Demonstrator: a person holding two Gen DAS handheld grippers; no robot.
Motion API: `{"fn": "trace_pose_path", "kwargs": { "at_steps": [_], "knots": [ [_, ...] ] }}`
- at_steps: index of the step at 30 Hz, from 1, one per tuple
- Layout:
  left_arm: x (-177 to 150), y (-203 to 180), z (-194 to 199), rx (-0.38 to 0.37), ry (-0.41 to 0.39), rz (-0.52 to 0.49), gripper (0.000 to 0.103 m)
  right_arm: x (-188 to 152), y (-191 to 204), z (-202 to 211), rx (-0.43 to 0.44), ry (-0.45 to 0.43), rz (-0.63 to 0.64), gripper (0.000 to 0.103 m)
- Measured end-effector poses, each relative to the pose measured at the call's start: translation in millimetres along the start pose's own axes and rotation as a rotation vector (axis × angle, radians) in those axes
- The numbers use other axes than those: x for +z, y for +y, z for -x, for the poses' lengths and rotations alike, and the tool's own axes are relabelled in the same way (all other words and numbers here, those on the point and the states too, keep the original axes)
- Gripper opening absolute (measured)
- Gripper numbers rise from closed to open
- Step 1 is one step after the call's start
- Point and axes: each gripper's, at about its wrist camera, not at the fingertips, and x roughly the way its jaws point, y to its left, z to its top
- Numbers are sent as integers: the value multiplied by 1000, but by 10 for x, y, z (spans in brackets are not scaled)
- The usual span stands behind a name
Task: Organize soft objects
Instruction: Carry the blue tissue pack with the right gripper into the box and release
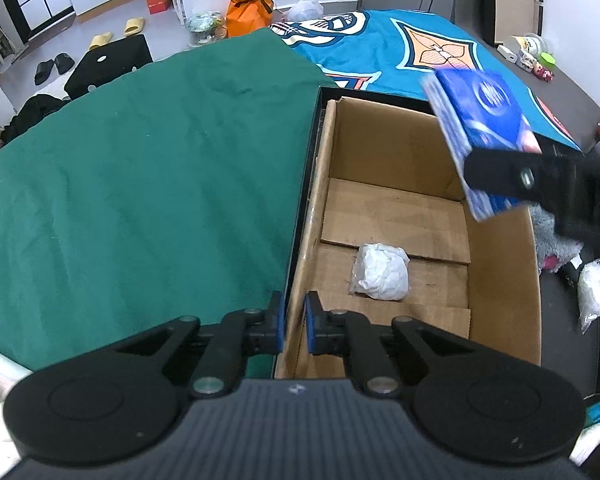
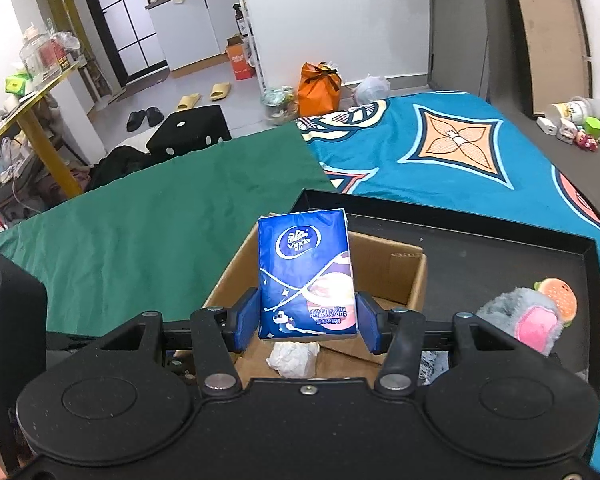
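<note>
Bed (image 2: 480,184) — teal patterned cover, green cloth (image 1: 140,168), black tray (image 2: 480,264) holding cardboard box (image 1: 396,152).

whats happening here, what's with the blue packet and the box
A person is sorting soft items into an open brown cardboard box. The right hand-held gripper is shut on a blue plastic tissue pack, holding it above the box. A crumpled white wad in clear plastic already lies inside. The left hand-held gripper is nearly closed around the box's near-left wall. A grey plush toy waits on the black tray.
</note>
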Motion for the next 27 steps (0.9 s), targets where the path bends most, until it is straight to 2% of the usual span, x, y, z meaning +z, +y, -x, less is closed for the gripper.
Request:
{"fn": "trace_pose_path", "kwargs": {
  "at_steps": [2,4,7,15,23,26,27],
  "knots": [
    [5,14,-6,-6,0,7,10,31,8,-28,56,-16,-2,53],
    [4,14,-13,-5,0,8,10,36,20,-92,57,14,-2,66],
    [-6,2,-19,-3,2,-1,10,-16,-42,-100,69,26,-27,69],
    [-4,-43,-6,20,2,-31,10,-206,-265,56,29,46,-61,70],
    [-23,-172,64,74,-20,-94,15,-311,-485,307,-23,5,-80,69],
    [-29,-196,91,87,-27,-105,24,-352,-568,353,-37,-2,-88,69],
    [-31,-205,103,87,-31,-109,31,-368,-598,360,-42,-3,-92,69]
  ]
}}
